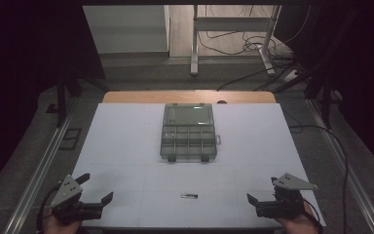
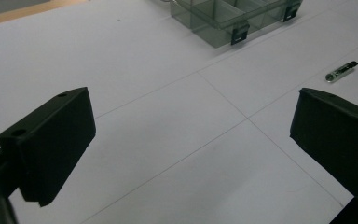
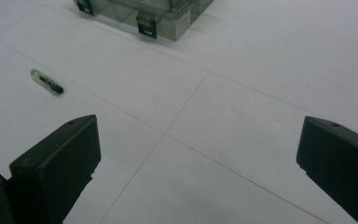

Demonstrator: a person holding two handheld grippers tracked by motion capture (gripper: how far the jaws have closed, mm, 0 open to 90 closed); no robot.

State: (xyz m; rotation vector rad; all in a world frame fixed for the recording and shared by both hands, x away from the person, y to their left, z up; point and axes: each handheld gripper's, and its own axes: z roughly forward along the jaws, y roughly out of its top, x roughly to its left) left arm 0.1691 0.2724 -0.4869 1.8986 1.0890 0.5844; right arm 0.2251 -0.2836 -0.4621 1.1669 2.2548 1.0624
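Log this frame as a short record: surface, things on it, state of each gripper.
surface: white table
box: clear compartment box, lid open, mid-table
small item: small metal piece, lying near the front edge, between the grippers
left gripper: open, holds nothing, front left corner
right gripper: open, holds nothing, front right corner
contact: neither gripper touches anything

Organizer box (image 2: 233, 18) cropped at top edge; compartment contents indiscernible.

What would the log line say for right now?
left gripper: open, empty | right gripper: open, empty | small metal piece: on table, untouched | compartment box: lid open
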